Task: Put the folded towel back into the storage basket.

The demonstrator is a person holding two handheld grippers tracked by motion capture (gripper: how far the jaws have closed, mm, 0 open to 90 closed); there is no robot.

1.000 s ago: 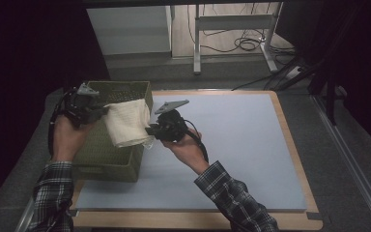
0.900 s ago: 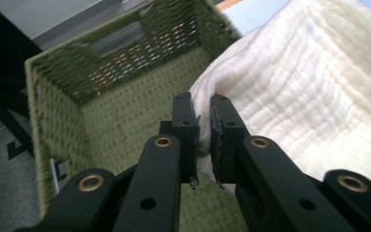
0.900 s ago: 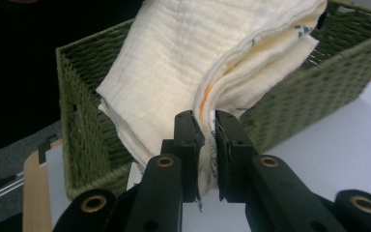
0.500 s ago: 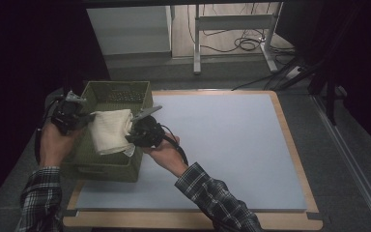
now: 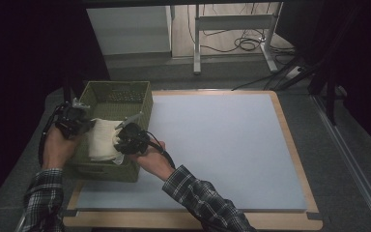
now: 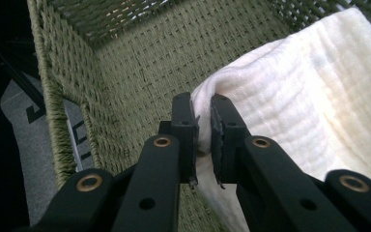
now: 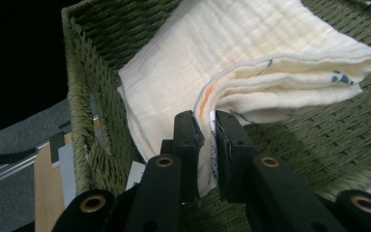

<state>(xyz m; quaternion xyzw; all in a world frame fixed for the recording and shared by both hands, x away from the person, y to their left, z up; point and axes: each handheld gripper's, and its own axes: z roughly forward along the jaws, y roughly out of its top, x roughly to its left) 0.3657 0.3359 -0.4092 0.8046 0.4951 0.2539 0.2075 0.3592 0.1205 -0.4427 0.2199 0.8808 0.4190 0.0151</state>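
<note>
A folded cream cloth hangs inside a green woven basket at the table's left edge. My left gripper is shut on the cloth's left edge, its black pads pinching the fabric near the basket's inner wall. My right gripper is shut on the cloth's right edge, where a folded corner with an orange mark sits between the pads. The cloth is stretched between both grippers above the basket floor.
A pale blue mat covers the wooden table to the right of the basket. Metal desk legs and cables lie on the floor beyond the far edge.
Both grippers have carried the cloth leftward and downward, from above the basket's right rim into the basket. The grip on the cloth is unchanged.
</note>
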